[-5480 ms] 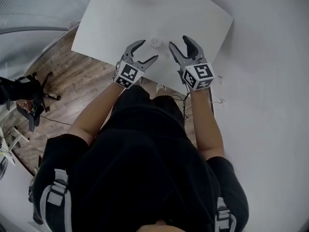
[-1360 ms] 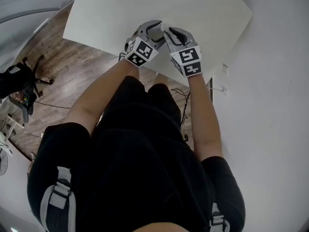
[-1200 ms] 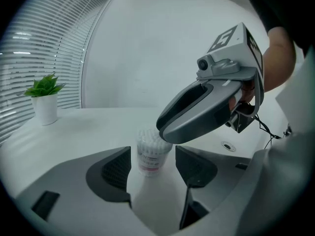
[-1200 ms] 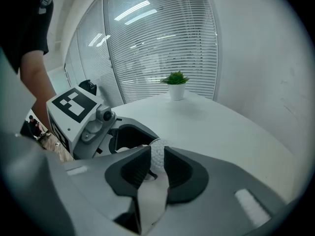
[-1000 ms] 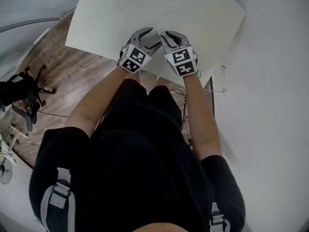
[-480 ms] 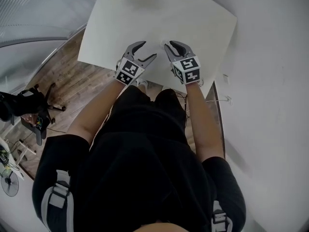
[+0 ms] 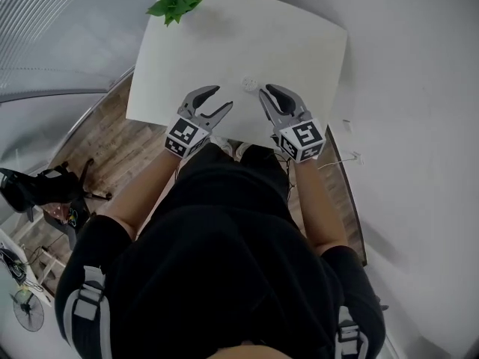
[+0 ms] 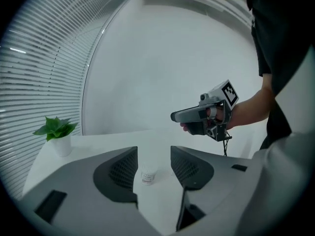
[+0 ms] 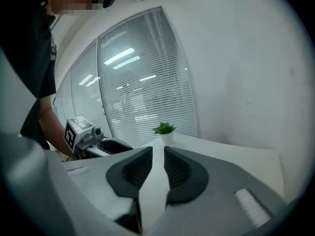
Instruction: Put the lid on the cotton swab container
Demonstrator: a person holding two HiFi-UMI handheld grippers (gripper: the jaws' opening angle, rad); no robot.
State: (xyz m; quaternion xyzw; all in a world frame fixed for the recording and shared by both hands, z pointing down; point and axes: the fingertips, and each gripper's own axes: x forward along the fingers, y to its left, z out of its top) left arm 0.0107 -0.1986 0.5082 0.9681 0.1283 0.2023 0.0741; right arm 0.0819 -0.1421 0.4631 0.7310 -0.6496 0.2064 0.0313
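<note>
A small white cotton swab container (image 7: 249, 84) stands alone on the white table (image 7: 224, 36), and a white lid seems to sit on it. In the left gripper view the container (image 8: 148, 174) shows in the gap beyond my fingertips, untouched. My left gripper (image 7: 220, 99) hovers just left of it, its jaws closing on nothing. Just right of the container, my right gripper (image 7: 271, 98) has its jaws closing to a narrow gap, also with nothing between them. In its own view the right gripper (image 9: 158, 154) faces across the table.
A small potted plant (image 7: 174, 1) stands at the table's far left corner, plant (image 8: 56, 133) also in the left gripper view. The table's near edge lies right under both grippers. Wood floor and an office chair (image 7: 37, 187) are to the left.
Both grippers were together on the container a second ago. They have since let go and drawn back and apart, leaving it standing on the table.
</note>
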